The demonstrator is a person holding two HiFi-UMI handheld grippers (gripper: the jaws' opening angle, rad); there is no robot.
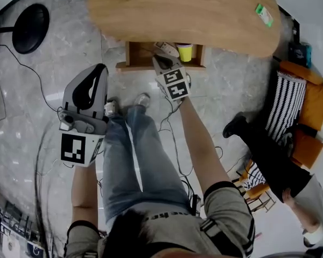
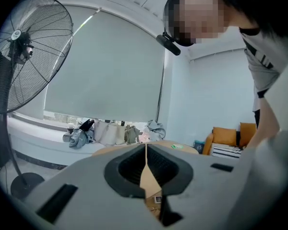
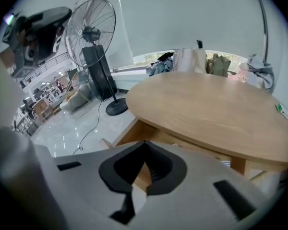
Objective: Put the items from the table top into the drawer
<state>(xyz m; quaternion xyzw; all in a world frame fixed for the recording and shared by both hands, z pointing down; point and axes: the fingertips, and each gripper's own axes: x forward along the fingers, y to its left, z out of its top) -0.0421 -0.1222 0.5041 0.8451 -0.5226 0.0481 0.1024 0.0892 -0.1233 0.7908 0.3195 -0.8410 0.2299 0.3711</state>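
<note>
Left gripper (image 1: pixel 101 67): jaws closed pad to pad, nothing between them, held above the floor at centre left of the head view, well apart from the table (image 1: pixel 177 9). Right gripper (image 1: pixel 162 62): jaws likewise closed and empty, positioned at the open drawer (image 1: pixel 130 55) under the near table edge, upper centre of the frame. The drawer already contains a yellow cup (image 1: pixel 184 52) and other small items that cannot be identified. The only item visible on the table top is a small green packet (image 1: pixel 264 14) lying flat near the far right end, upper right of the frame, well apart from both grippers. Handling estimate: the packet appears thin, light and probably flexible, with little height for the jaws to bite on. It is unlikely to be fragile, but it may slide on the smooth wood when pushed. Recommended hold: open the jaws narrowly, approach steeply from above and pinch across the shorter width, or draw the packet to the table edge and grip the overhanging part. Apply light pressure only
</note>
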